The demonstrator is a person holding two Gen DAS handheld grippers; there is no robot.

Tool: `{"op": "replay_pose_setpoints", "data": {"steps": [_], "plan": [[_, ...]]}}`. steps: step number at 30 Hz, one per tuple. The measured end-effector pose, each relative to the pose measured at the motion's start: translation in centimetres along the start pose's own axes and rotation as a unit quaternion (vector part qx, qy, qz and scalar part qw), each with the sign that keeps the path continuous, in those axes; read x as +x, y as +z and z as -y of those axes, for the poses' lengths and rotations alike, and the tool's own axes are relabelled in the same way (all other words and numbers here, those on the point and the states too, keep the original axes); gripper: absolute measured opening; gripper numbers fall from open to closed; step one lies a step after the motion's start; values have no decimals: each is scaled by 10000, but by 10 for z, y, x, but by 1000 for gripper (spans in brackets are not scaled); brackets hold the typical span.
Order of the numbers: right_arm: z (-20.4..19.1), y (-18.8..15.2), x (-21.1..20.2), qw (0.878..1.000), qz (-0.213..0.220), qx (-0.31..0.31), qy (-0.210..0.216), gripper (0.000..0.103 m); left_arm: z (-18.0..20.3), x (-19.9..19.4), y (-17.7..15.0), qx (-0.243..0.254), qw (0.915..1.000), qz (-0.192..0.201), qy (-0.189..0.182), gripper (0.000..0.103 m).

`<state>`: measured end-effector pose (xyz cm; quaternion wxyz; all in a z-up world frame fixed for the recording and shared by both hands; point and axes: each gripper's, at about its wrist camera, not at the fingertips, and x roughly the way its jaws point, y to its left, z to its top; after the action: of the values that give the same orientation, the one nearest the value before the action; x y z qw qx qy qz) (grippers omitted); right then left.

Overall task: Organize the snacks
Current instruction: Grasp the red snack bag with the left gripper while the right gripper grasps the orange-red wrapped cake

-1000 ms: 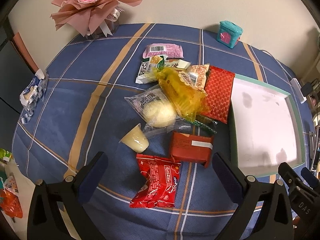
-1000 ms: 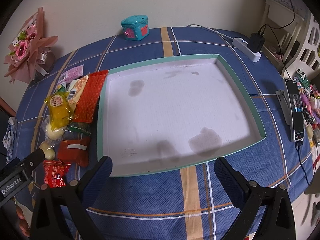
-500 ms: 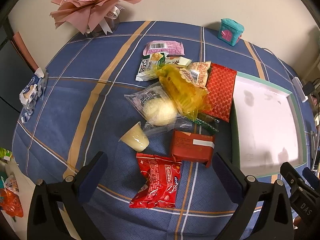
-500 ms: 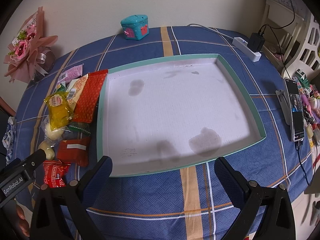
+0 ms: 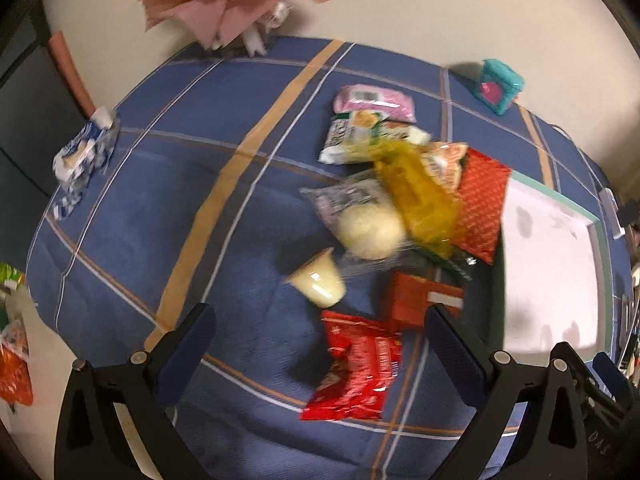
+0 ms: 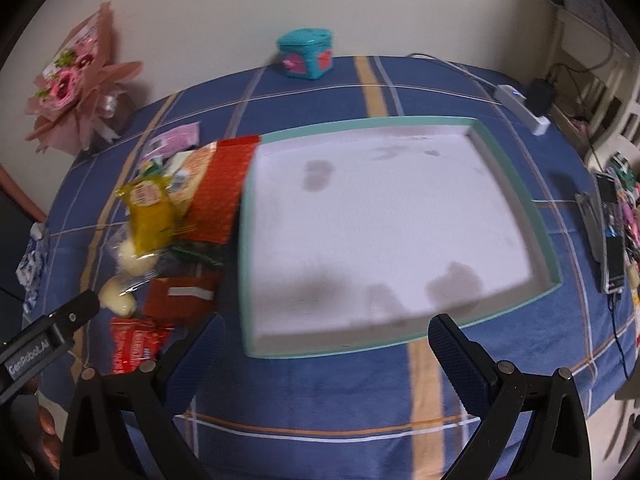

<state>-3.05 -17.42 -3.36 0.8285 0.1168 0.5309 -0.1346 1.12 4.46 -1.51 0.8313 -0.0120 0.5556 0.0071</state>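
Snack pile sits on the blue plaid table (image 5: 168, 208), just left of the tray (image 6: 516, 200). Nearest the left gripper (image 5: 320, 344): red crinkled packet (image 5: 356, 372), with a brown-red box (image 5: 420, 300) and a pale jelly cup (image 5: 320, 284) lying on its side just beyond it. Further out: clear-wrapped bun (image 5: 364, 228), yellow pouch (image 5: 424, 196) overlapping it, red foil bag (image 5: 482, 204) touching the tray's left edge, then a green-white pack (image 5: 360, 132) and pink pack (image 5: 374, 102) at the far end. The tray, teal rim and white floor, holds no snacks.

Left fingers wide apart, holding nothing, hovering over the red packet. Right gripper (image 6: 326, 344) also spread wide, holding nothing, above the tray's near edge.

Periphery: pink bouquet (image 6: 76, 88) and teal box (image 6: 306, 54) by the wall, tissue pack (image 5: 82, 156) at the table's left edge, phone (image 6: 612, 232) to the right. Left-wrist view is motion-blurred.
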Motion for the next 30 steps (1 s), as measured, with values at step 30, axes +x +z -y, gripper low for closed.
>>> {"op": "replay_pose_setpoints", "data": {"steps": [30], "plan": [[-83,10,57,9954,-511,-283,766,80,22,64,-38,194,9858,-1540,-642,77]]}}
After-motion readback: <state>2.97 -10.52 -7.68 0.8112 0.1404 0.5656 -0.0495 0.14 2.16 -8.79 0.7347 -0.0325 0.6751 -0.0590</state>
